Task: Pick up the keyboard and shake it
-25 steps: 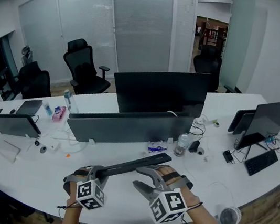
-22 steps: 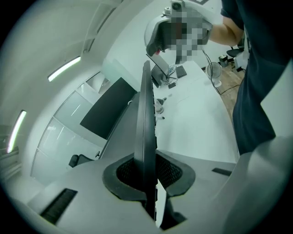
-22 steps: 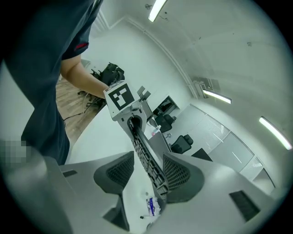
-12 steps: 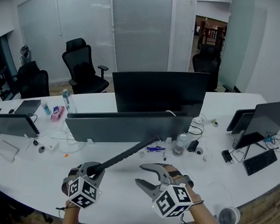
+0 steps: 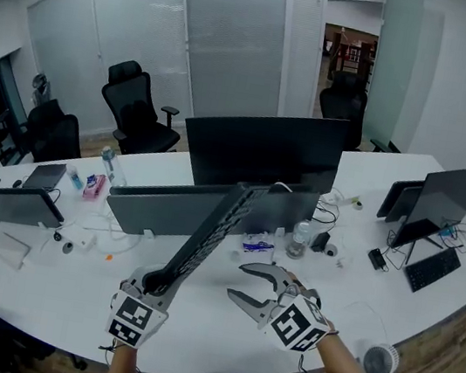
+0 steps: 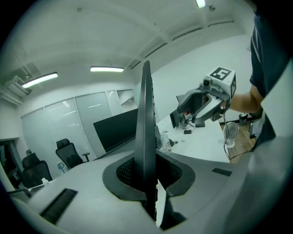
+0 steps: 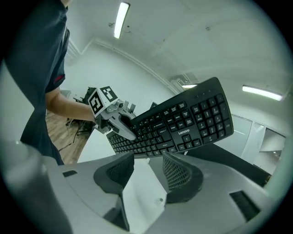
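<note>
While your left gripper point(image 5: 151, 284) pinches the near end of the keyboard point(image 5: 207, 234), the board is up off the desk point(image 5: 217, 334). It slants up and away to the far right, with its far end showing in front of the dark monitor point(image 5: 266, 147). The left gripper view looks straight along the board's thin edge, jaws clamped on either face, and that looks like a firm bite. Your right gripper point(image 5: 237, 281) hangs just to the right of the board with its jaws spread wide and nothing between them. Its own view shows the keys facing it, clear of the pads.

So I'd call the pick-up done and the shake in hand. Mind that one-ended hold: a long board puts a lot of leverage on a small pinch. The next move calls for short, brisk wrist flicks rather than big swings, keeping the far end clear of the monitor. If the board starts twisting in the jaws, bring the right gripper in on the free end.
</note>
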A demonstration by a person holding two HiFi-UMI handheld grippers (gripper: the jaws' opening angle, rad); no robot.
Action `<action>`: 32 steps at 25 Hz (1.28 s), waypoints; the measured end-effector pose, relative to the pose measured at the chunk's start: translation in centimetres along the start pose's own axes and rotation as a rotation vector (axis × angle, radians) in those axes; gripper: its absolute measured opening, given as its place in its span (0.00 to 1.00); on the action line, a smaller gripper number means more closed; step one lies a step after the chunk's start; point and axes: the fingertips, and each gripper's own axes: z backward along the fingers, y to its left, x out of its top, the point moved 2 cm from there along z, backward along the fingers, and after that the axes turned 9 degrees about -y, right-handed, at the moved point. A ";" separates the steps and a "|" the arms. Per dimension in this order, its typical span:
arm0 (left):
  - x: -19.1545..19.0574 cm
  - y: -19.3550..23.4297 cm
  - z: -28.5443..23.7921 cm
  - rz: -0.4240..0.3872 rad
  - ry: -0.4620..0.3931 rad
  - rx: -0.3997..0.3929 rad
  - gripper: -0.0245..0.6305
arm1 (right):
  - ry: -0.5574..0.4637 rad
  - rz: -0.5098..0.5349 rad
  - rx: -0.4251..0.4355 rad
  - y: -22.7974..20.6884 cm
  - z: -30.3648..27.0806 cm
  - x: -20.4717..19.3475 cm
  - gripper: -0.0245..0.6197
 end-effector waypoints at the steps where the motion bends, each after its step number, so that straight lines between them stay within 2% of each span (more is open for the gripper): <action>1: 0.4 -0.1 0.0 0.020 -0.020 -0.005 0.16 | -0.016 -0.032 -0.001 -0.2 0.1 0.1 0.35; 5: 2.0 -0.4 -0.1 0.104 -0.102 -0.023 0.16 | -0.103 -0.153 -0.006 -1.1 0.4 0.8 0.36; 11: 4.3 -0.9 0.2 0.159 -0.200 -0.066 0.16 | -0.200 -0.329 -0.008 -2.7 1.0 0.6 0.36; 16: 5.7 -1.5 0.7 0.228 -0.276 -0.120 0.16 | -0.251 -0.429 0.000 -3.0 1.0 0.5 0.36; 21: 7.1 -2.3 1.1 0.243 -0.333 -0.182 0.16 | -0.302 -0.503 0.016 -3.3 0.7 0.3 0.36; 26: 8.1 -3.0 2.0 0.337 -0.420 -0.288 0.16 | -0.394 -0.588 0.071 -3.1 0.5 1.5 0.36; 32: 9.3 -4.3 2.1 0.414 -0.512 -0.398 0.16 | -0.509 -0.659 0.185 -2.7 1.4 2.6 0.36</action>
